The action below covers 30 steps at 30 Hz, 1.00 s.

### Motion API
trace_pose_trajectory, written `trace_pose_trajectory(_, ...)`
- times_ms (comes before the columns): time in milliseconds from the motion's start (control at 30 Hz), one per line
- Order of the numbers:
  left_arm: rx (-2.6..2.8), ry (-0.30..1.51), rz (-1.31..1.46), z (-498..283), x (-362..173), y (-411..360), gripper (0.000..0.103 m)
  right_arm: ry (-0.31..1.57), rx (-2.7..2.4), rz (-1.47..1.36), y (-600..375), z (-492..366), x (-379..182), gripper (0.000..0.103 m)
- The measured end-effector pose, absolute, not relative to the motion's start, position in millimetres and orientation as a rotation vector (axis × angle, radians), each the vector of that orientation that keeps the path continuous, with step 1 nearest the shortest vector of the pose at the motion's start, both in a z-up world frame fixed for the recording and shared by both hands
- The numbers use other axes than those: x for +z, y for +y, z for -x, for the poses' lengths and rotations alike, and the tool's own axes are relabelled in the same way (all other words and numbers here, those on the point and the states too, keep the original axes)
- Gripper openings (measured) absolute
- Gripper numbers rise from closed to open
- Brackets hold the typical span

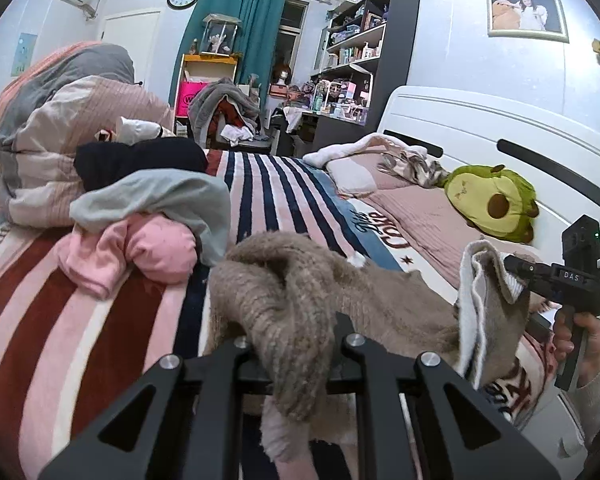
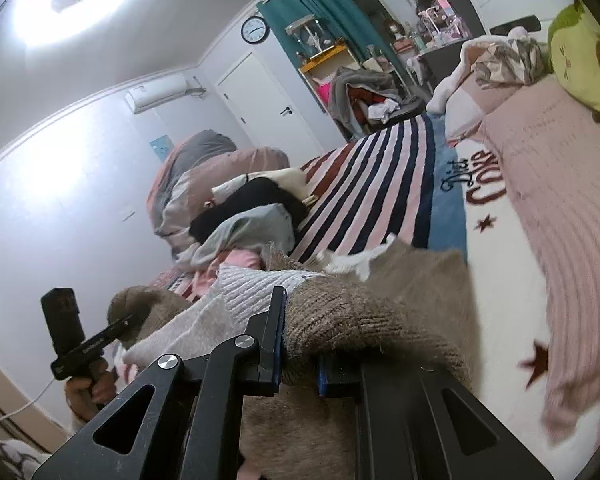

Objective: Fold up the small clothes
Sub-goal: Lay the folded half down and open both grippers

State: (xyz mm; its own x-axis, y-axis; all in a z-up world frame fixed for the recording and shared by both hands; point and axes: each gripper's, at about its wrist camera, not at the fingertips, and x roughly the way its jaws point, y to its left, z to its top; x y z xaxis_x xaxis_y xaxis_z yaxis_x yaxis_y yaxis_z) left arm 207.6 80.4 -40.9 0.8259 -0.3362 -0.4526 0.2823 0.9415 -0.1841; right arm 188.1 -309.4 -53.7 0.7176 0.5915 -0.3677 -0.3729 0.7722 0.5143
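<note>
A tan knitted sweater (image 1: 384, 304) with a white fleece lining hangs stretched between my two grippers just above the striped bed blanket (image 1: 272, 196). My left gripper (image 1: 296, 344) is shut on one bunched end of it. My right gripper (image 1: 512, 276) is shut on the other end at the right; in its own view (image 2: 298, 340) the jaws pinch the tan knit (image 2: 400, 304). The left gripper also shows in the right wrist view (image 2: 128, 322), holding the far end.
A pile of clothes lies to the left: pink (image 1: 140, 256), grey (image 1: 160, 200) and black (image 1: 140, 160) garments, with a rolled duvet (image 1: 60, 120) behind. An avocado plush (image 1: 492, 200) and pillows lie by the white headboard (image 1: 500, 140). Shelves (image 1: 356, 60) stand beyond the bed.
</note>
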Motion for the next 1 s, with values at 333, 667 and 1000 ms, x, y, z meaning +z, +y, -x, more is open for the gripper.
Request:
trace_pose_trajectory(333,-0.316,0.533,0.075,-300,-53,69,0.011,0.563,0.493,-0.410,-323,-268,-68,0.006)
trace_pose_trajectory(667,-0.332,0.582,0.062,-371,-79,57,0.011,0.610,0.437,-0.404,-335,-322,-99,0.006)
trace_pose_trajectory(1000,-0.311,0.659,0.073,-402,-108,63,0.037,0.664,0.353,-0.418,-345,-345,-113,0.006)
